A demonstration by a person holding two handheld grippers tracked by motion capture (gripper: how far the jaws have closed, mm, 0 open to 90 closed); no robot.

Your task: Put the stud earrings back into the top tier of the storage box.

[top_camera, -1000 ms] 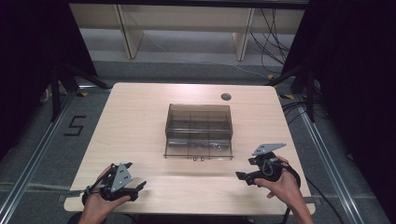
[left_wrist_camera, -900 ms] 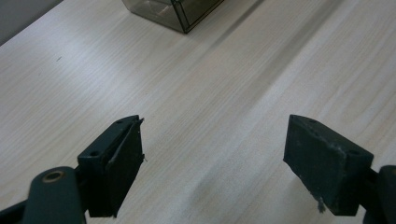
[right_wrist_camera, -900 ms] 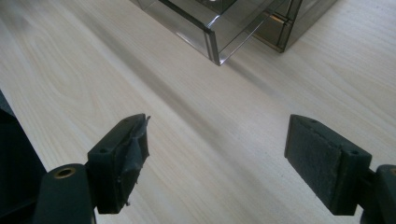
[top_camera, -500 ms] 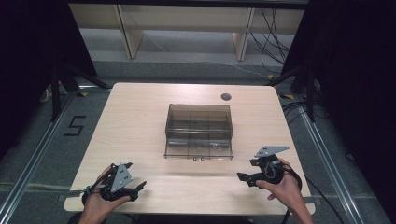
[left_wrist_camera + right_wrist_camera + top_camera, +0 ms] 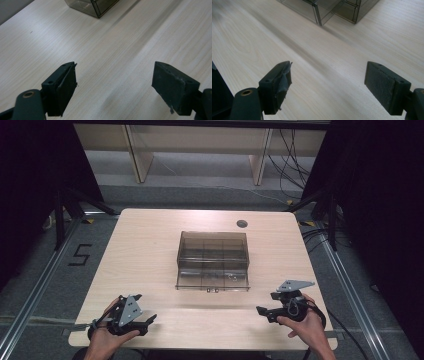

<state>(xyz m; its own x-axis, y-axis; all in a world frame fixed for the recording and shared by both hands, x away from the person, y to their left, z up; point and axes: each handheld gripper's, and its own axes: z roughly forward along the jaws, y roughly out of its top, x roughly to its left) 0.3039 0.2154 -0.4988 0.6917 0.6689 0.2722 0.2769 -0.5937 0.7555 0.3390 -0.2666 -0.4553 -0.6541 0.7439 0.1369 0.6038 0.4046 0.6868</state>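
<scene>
left gripper (image 5: 113, 87): jaws released, bare wooden table (image 5: 120, 57) between | right gripper (image 5: 327, 87): jaws released, nothing held | smoky plastic compartment box (image 5: 329, 10): ahead of both, well apart

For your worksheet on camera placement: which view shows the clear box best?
The high view: the whole box sits mid-table, its compartments visible. The left gripper view catches just one corner at the top edge; the right gripper view shows its near corners, cropped.
</scene>
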